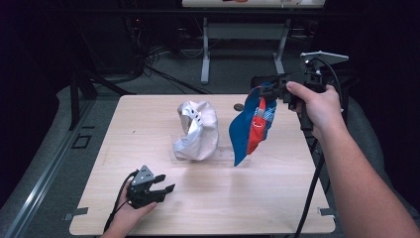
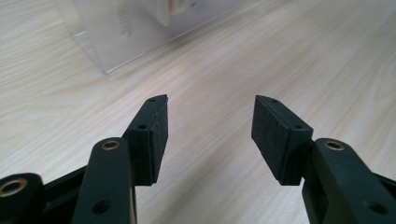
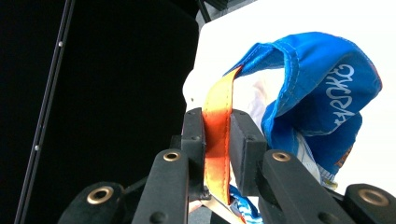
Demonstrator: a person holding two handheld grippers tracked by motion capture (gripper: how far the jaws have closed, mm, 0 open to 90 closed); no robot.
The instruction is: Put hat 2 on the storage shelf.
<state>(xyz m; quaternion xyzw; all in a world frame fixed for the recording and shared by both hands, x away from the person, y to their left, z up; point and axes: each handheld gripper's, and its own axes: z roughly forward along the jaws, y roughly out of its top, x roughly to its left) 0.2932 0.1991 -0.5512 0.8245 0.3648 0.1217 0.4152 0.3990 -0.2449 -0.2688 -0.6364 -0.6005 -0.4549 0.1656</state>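
A blue cap [image 1: 251, 126] with red-orange panels hangs in the air above the table's right half. My right gripper [image 1: 270, 92] is shut on its orange strap [image 3: 217, 140], with the blue cloth [image 3: 322, 93] drooping past the jaws. A silver-grey cap [image 1: 198, 130] sits on a clear stand [image 1: 225, 153] at the table's middle. My left gripper [image 1: 164, 184] rests low near the front left of the wooden table [image 1: 277, 198], open, with nothing between its pads [image 2: 209, 135]. The clear stand's corner [image 2: 121, 32] lies ahead of it.
Dark floor surrounds the table, with cables and a white desk frame [image 1: 242, 44] beyond the far edge. A small dark round spot [image 1: 238, 106] lies on the tabletop behind the blue cap. Bare wood stretches along the front.
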